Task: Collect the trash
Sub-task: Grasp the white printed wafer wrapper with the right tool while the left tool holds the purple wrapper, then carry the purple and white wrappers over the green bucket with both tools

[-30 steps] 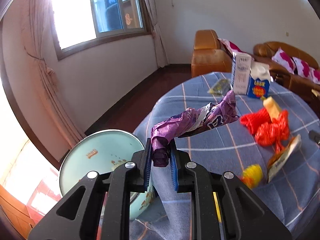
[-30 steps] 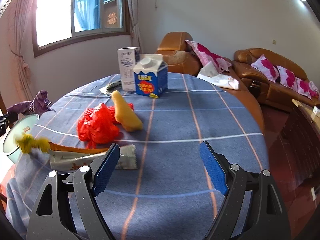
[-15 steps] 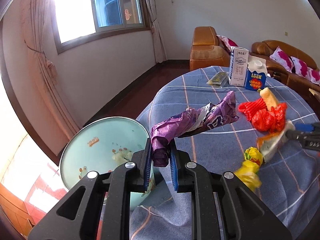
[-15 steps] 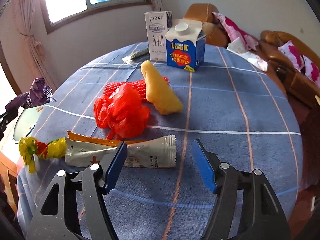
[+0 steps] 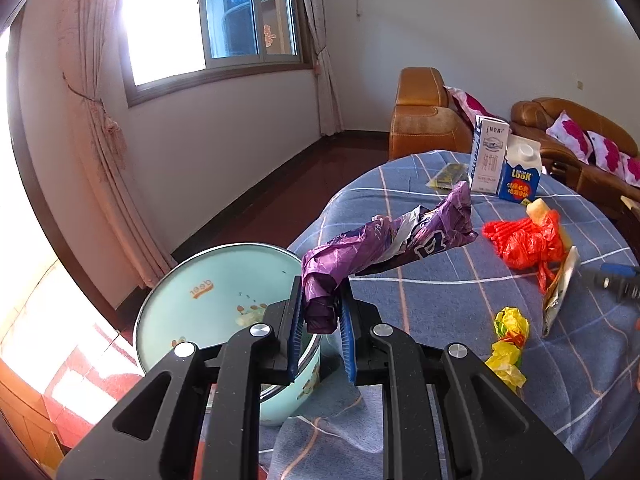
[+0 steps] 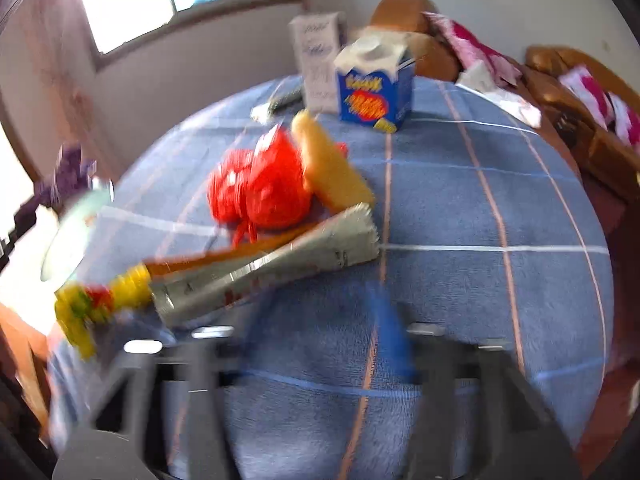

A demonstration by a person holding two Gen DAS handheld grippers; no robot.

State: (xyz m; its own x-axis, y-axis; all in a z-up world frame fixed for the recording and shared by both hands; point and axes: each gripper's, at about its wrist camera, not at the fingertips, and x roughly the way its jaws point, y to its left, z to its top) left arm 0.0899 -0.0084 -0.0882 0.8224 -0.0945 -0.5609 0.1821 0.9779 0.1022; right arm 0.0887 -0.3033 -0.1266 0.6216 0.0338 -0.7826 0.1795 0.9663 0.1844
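Two cartons [image 5: 504, 168] upper right. Left gripper [image 5: 320, 322] still pinches one purple wrapper [image 5: 384, 244] – bin [image 5: 208, 300] shows more. Right gripper [image 6: 316, 344] is opening – nothing inside.

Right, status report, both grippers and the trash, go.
Left gripper shut on purple wrapper, beside the bin. Right gripper blurred, jaws opening, nothing between them, near silver wrapper. Nothing blocking the bin.
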